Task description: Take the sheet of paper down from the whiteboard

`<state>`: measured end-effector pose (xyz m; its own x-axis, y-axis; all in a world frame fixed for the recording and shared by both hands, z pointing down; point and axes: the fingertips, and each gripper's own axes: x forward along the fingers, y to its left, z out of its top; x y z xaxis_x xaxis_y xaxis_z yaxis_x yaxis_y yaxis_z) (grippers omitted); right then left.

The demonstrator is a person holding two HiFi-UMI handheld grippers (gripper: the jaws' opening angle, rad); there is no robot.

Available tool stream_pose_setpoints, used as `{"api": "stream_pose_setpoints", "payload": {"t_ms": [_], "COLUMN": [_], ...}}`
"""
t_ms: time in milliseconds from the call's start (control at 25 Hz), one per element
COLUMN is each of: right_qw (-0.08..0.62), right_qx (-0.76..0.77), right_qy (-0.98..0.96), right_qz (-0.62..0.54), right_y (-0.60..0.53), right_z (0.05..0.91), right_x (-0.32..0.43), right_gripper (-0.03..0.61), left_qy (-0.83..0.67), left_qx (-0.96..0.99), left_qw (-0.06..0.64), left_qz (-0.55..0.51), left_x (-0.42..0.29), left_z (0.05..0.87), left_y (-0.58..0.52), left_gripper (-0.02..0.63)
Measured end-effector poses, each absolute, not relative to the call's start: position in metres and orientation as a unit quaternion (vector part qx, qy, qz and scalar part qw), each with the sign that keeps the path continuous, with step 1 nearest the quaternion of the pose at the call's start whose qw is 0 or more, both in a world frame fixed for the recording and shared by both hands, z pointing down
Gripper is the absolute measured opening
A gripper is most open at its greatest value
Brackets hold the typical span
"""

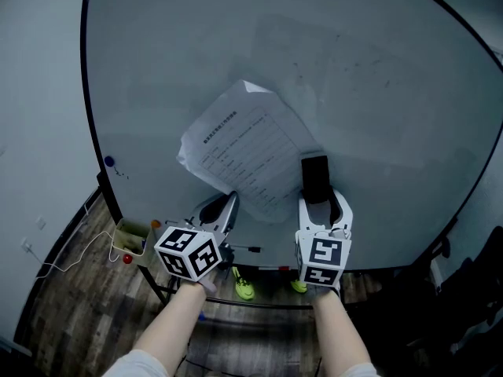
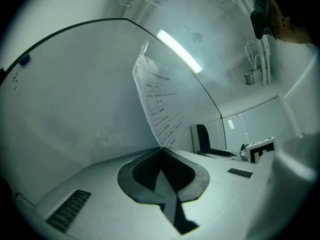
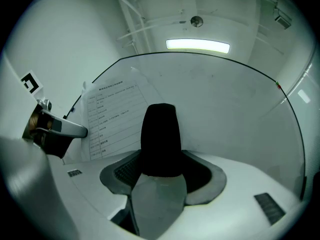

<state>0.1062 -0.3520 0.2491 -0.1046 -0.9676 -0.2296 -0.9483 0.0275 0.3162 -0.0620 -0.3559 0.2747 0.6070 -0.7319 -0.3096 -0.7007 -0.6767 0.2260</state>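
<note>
Since the sheet of paper (image 1: 240,144) sags loosely against the whiteboard (image 1: 377,93), my left gripper (image 2: 161,149) pinches its bottom edge to catch it, while the right gripper (image 1: 324,200) clamps a black block (image 3: 160,139) — probably its magnet.

Left gripper (image 1: 229,201) touches the sheet of paper (image 1: 240,151); right gripper (image 1: 323,202) holds a black block (image 1: 314,175).

Left gripper (image 1: 229,205) pinches the paper (image 1: 244,144); right gripper (image 1: 322,201) clamps a black block (image 1: 315,175).
</note>
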Motion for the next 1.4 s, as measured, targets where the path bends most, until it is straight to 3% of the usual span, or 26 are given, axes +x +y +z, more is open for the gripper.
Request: {"api": "stream_pose_setpoints", "payload": {"t_ms": [1400], "right_qw": [0.020], "right_qx": [0.667], "right_qy": [-0.722], "right_qz": [-0.184], "right_y": [-0.368], "right_z": [0.241], "right_x": [0.130], "right_gripper": [0.252], "left_qy": [-0.422], "left_qx": [0.890], "left_qw": [0.047], "left_qz": [-0.167], "left_x": [-0.062], "left_z": [0.287], "left_y": [-0.370], "left_gripper": [0.014]}}
